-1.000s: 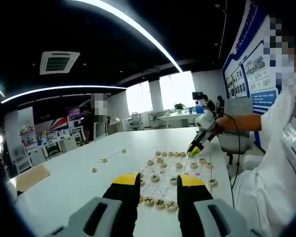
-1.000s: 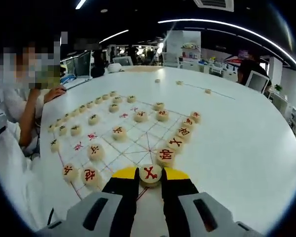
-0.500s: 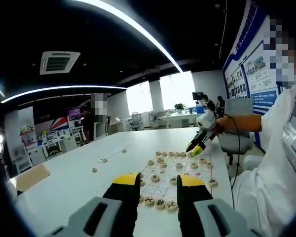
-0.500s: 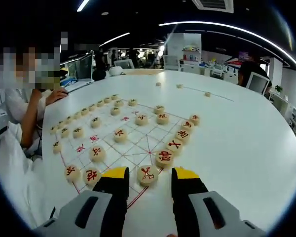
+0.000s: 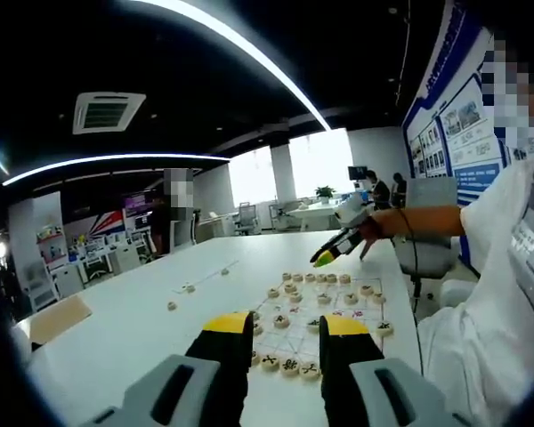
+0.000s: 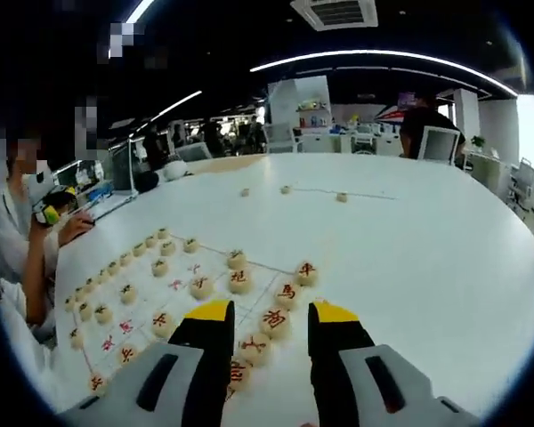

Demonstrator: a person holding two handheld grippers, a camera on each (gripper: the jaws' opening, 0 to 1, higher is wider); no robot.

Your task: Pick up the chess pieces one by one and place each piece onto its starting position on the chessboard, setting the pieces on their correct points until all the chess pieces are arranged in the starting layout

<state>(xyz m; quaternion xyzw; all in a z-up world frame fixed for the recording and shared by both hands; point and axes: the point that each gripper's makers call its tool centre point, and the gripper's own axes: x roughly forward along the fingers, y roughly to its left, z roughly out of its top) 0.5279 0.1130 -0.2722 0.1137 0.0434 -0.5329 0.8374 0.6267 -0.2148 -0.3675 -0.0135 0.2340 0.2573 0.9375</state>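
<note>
The chessboard [image 6: 210, 267] is a sheet of red lines on the white round table, with round cream pieces standing on it. A line of red-marked pieces [image 6: 287, 292] runs along its near side, just beyond my right gripper [image 6: 270, 325], which hangs open above them with nothing between its jaws. Black-marked pieces [image 6: 123, 294] line the far side by a seated person. My left gripper [image 5: 287, 334] is open and holds nothing, low over the board's [image 5: 295, 336] near edge. The right gripper [image 5: 332, 251] also appears there, raised above the far side of the board in a person's hand.
Three loose pieces [image 6: 286, 189] lie on the bare table beyond the board, also seen off to its left [image 5: 188, 287]. A person in white sits at the board's side [image 5: 507, 267]. Office desks, chairs and other people stand far behind the table.
My right gripper let go of the red piece it held, left it on the board's edge, then rose and drew away over the table. The left gripper stayed still.
</note>
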